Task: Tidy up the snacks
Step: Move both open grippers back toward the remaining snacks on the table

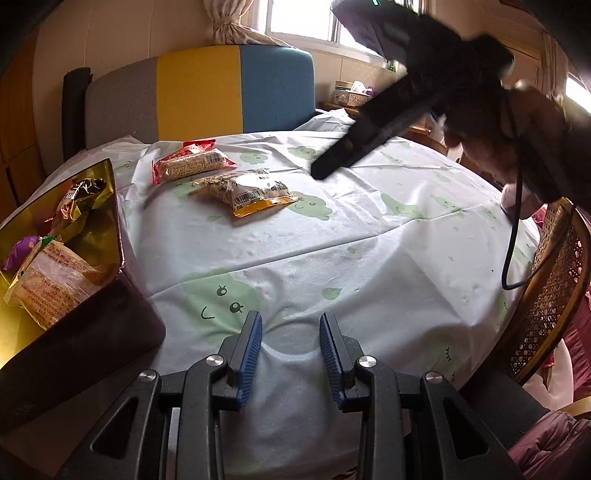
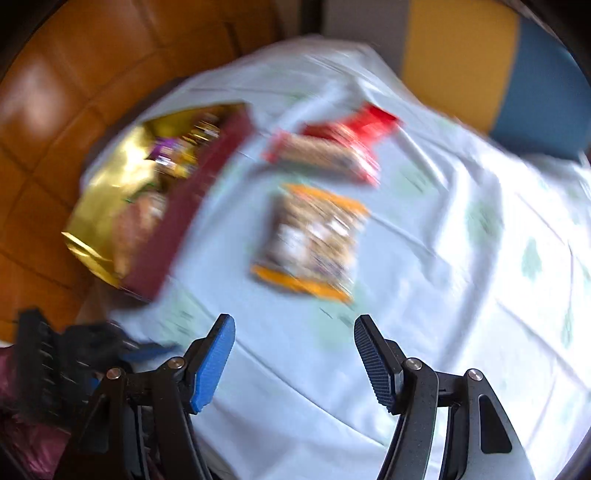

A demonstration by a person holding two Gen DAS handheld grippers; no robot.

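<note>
You were in a home, dining or living room: round bench under a cloud-print tablecloth (image 1: pixel 332 236), rattan chair (image 1: pixel 546 295) beside it, grey-yellow-blue sofa back (image 1: pixel 199 92) behind, tied curtain (image 1: pixel 225 22) at the window (image 1: pixel 299 18), tiled floor (image 2: pixel 55 110).

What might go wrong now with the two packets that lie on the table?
The tablecloth is wrinkled, so the open right tongs may pinch cloth together with the orange packet. The red packet lies close behind and could be pushed. The box sits near the table's edge.
</note>
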